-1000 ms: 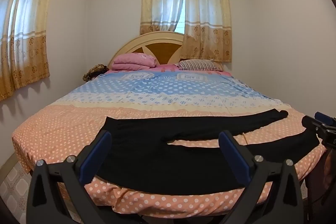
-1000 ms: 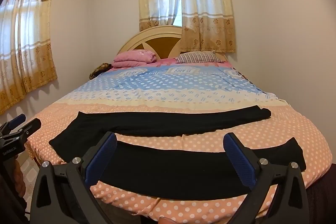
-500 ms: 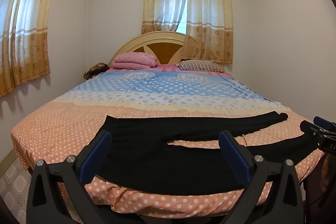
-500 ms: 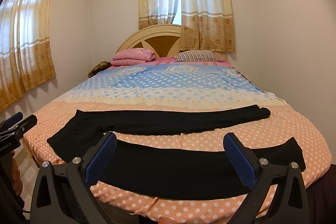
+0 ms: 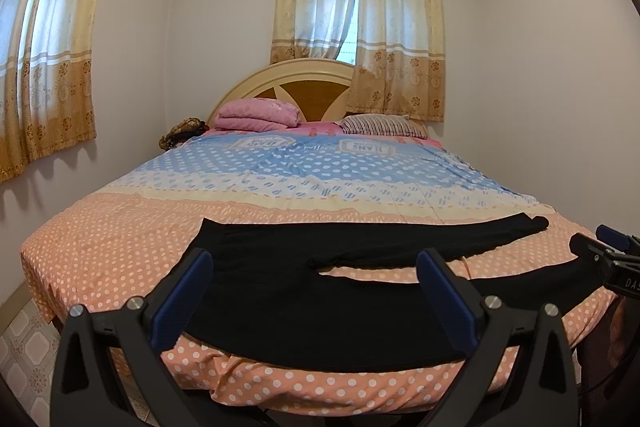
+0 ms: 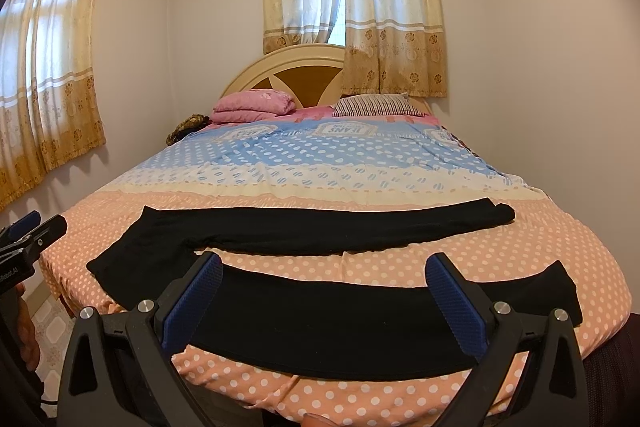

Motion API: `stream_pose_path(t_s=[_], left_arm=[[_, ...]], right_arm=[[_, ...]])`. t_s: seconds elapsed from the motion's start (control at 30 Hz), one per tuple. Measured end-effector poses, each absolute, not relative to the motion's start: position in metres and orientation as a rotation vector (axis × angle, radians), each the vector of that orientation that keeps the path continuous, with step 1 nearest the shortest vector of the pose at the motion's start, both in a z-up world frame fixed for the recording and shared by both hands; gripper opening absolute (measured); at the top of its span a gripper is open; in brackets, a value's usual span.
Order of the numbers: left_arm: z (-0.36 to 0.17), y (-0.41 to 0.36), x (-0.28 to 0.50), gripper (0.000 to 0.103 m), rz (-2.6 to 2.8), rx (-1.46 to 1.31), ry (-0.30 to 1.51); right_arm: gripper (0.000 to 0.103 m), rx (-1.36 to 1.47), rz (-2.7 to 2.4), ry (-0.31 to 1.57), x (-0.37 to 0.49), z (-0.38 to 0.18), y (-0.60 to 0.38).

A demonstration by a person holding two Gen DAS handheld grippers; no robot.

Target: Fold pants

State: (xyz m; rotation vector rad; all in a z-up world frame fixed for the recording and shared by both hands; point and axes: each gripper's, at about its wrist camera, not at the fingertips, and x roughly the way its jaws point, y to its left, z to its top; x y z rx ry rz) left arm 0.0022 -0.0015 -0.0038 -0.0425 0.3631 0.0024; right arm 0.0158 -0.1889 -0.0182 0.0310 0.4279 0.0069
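The left gripper (image 5: 316,291) is hovering at the foot of the bed (image 5: 120,223), its blue-padded fingers (image 5: 182,297) spread wide with nothing between them. The right gripper (image 6: 324,295) is hanging beside it, equally wide and empty. Just beyond both, the black pants (image 5: 304,291) are lying flat and unfolded across the polka-dot bedspread, waist toward the left, the two legs running rightward with a strip of bedspread showing between them. The near leg is lying along the bed's front edge. Farther off, a pink pillow (image 5: 258,115) and a striped pillow (image 5: 380,126) are resting against the headboard (image 5: 304,87), under the curtains (image 5: 360,39).
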Motion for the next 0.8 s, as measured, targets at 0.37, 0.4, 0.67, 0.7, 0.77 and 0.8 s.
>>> stream_pose_path(t_s=[0.37, 0.4, 0.67, 0.7, 0.77, 0.8], left_arm=[[-0.0021, -0.0007, 0.0027, 0.103, 0.003, -0.048, 0.359], [-0.002, -0.0002, 0.0029, 0.103, 0.004, -0.047, 0.359], [-0.0023, 0.0003, 0.0026, 0.103, 0.003, -0.048, 0.358], [-0.0022, -0.0001, 0.0026, 0.103, 0.003, -0.048, 0.358], [-0.0021, 0.0004, 0.0029, 0.103, 0.002, -0.048, 0.358], [-0.0021, 0.0007, 0.0029, 0.103, 0.003, -0.048, 0.359]], right_arm=[[0.102, 0.031, 0.005, 0.431, 0.0162, -0.0177, -0.1884], [0.102, 0.029, 0.005, 0.43, 0.0162, -0.0174, -0.1882], [0.102, 0.029, 0.006, 0.431, 0.0167, -0.0167, -0.1877], [0.102, 0.029, 0.006, 0.432, 0.017, -0.0169, -0.1882], [0.102, 0.028, 0.007, 0.432, 0.0173, -0.0165, -0.188], [0.102, 0.028, 0.006, 0.432, 0.0174, -0.0164, -0.1876]])
